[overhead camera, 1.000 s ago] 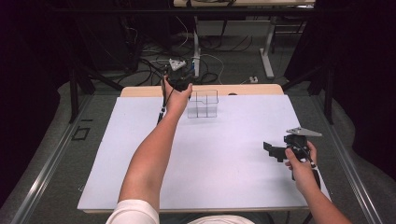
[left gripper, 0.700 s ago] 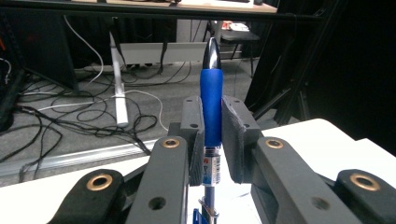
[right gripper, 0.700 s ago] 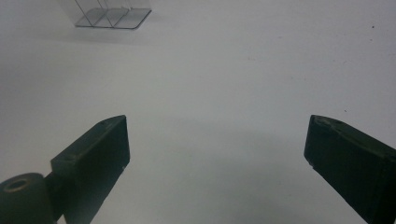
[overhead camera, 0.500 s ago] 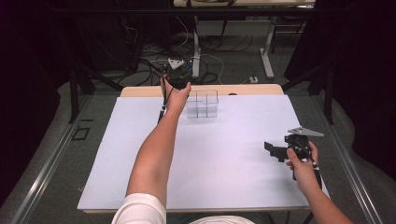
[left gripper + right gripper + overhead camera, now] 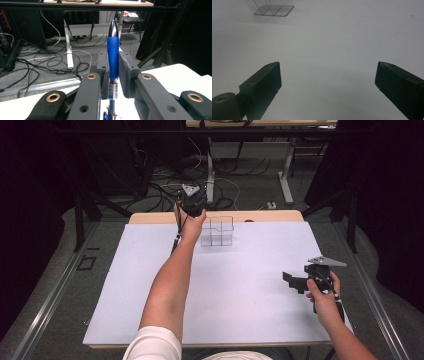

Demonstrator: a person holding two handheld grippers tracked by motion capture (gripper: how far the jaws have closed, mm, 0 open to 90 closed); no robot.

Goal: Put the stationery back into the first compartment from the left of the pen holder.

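pen (image 5: 113,53): blue, upright, frame centre, clamped in left hand-held gripper (image 5: 113,72) | clear organizer (image 5: 217,231): upper centre, just beside it | right hand-held gripper (image 5: 328,82): wide, empty, lower right | advice: centre tip over one compartment, lower straight, then release

No legible text anywhere

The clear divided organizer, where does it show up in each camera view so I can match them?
High view: the clear divided organizer stands at the table's far edge, just right of the left gripper.
Left gripper view: I can't make it out.
Right gripper view: its base sits at top left.
Shared landmark: the white table, seen in all three views.
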